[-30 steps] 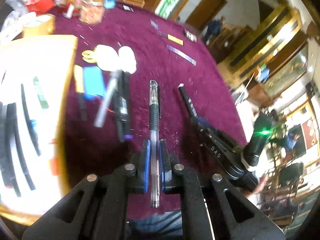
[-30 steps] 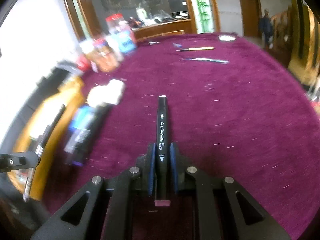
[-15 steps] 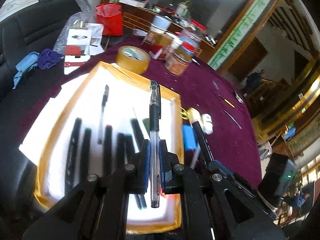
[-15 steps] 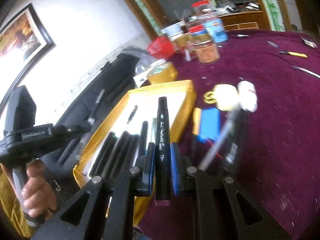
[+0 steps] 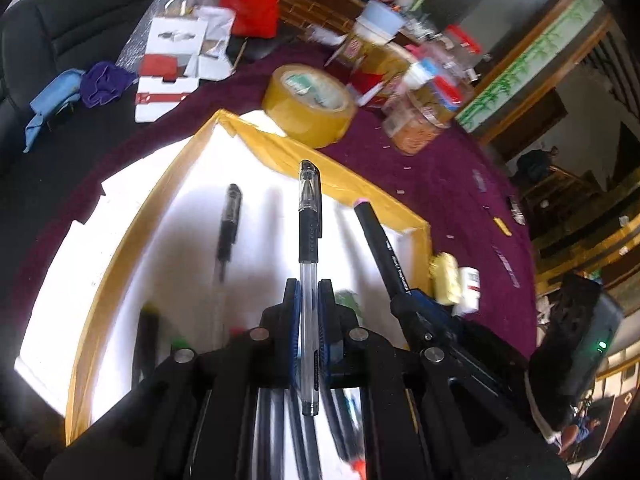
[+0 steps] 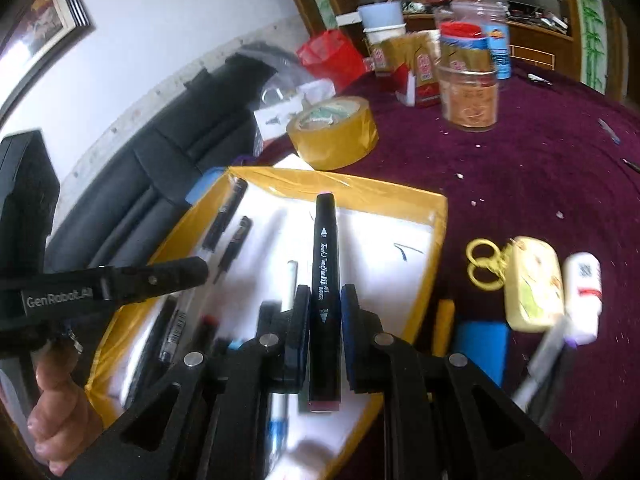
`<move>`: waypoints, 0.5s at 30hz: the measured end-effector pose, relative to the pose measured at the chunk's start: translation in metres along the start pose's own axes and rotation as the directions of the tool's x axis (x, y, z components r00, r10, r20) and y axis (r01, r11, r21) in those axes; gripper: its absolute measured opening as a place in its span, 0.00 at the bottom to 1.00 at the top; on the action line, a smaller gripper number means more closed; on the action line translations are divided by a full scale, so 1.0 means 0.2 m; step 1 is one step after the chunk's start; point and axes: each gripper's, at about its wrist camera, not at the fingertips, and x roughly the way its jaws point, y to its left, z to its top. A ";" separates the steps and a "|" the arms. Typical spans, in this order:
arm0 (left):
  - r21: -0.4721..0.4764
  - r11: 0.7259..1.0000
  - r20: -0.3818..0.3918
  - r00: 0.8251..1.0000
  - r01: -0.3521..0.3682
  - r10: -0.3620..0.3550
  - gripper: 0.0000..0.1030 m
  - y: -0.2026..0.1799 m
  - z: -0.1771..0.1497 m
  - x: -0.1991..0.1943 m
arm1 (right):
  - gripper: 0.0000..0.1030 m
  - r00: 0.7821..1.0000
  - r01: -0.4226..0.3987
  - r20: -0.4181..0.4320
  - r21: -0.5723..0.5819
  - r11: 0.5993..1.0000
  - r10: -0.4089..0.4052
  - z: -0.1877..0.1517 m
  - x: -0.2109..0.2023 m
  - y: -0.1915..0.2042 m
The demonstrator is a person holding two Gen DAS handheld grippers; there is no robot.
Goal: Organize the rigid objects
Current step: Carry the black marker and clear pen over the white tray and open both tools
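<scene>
Grippers of matte black plastic, each with blue pads, hang over a shallow white tray (image 5: 132,216) rimmed in glossy yellow tape. The left gripper (image 5: 309,292) is clamped on a slim gel pen (image 5: 309,240): clear faceted barrel, black ribbed rubber grip, transparent cap pointing away from the camera. The right gripper (image 6: 325,300) is clamped on a thick black art marker (image 6: 325,264) with a squared body, white lettering along its side and a dull pink end cap nearest the camera. In the left wrist view the same marker (image 5: 384,252) slants in from the right, above the tray's near-right corner.

Inside the tray lie several dark, cylindrical pens and markers in rough parallel; one capped black pen (image 5: 229,220) rests alone on the white floor, apart from the rest. The tray sits on a deep maroon, short-napped table cloth (image 6: 540,168). Just beyond the tray's far rim stands a wide roll of tan packing tape (image 5: 310,106), lying flat on its side. Behind it, clear round jars (image 6: 472,96) with red lids. To the right of the tray: yellow loop-handled scissors (image 6: 486,266), a pale rounded-rectangular eraser (image 6: 534,284), a small white cylindrical bottle (image 6: 582,296) and a flat blue block (image 6: 482,344). A hand (image 6: 60,424) grips the left tool's handle at the lower left of the right wrist view.
</scene>
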 end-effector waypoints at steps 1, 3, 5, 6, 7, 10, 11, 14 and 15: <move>-0.006 1.000 -0.022 1.000 -0.014 0.014 0.06 0.01 0.01 0.05 | 0.13 1.000 0.003 -0.008 -0.006 1.000 -0.003 0.00 0.03 0.00; -0.017 0.999 -0.032 0.998 -0.046 0.046 0.06 0.02 0.03 0.10 | 0.13 1.000 0.007 -0.011 -0.016 1.000 -0.007 0.00 0.06 0.00; -0.005 0.996 -0.044 0.995 -0.089 0.089 0.06 0.02 0.03 0.15 | 0.13 0.999 0.029 -0.014 -0.035 0.999 -0.030 -0.01 0.09 0.01; -0.001 0.996 -0.055 0.994 -0.094 0.094 0.06 0.02 0.04 0.16 | 0.13 0.999 0.031 -0.014 -0.045 0.999 -0.032 -0.01 0.09 0.01; 0.008 0.995 -0.066 0.993 -0.098 0.099 0.06 0.02 0.03 0.18 | 0.13 0.999 0.034 -0.015 -0.056 0.998 -0.034 -0.01 0.09 0.02; 0.022 0.990 -0.070 0.987 -0.143 0.144 0.06 0.02 0.04 0.21 | 0.13 0.998 0.061 -0.014 -0.086 0.994 -0.063 -0.01 0.11 0.04; 0.030 0.987 -0.071 0.984 -0.159 0.161 0.06 0.02 0.04 0.22 | 0.13 0.997 0.074 -0.013 -0.097 0.992 -0.076 -0.01 0.11 0.05; 0.065 0.978 -0.062 0.978 -0.197 0.201 0.06 -0.01 0.03 0.23 | 0.13 0.996 0.083 -0.014 -0.112 0.990 -0.085 -0.02 0.11 0.05; 0.060 0.978 -0.058 0.978 -0.198 0.202 0.06 -0.01 0.02 0.22 | 0.13 0.996 0.085 -0.014 -0.115 0.990 -0.088 -0.02 0.11 0.05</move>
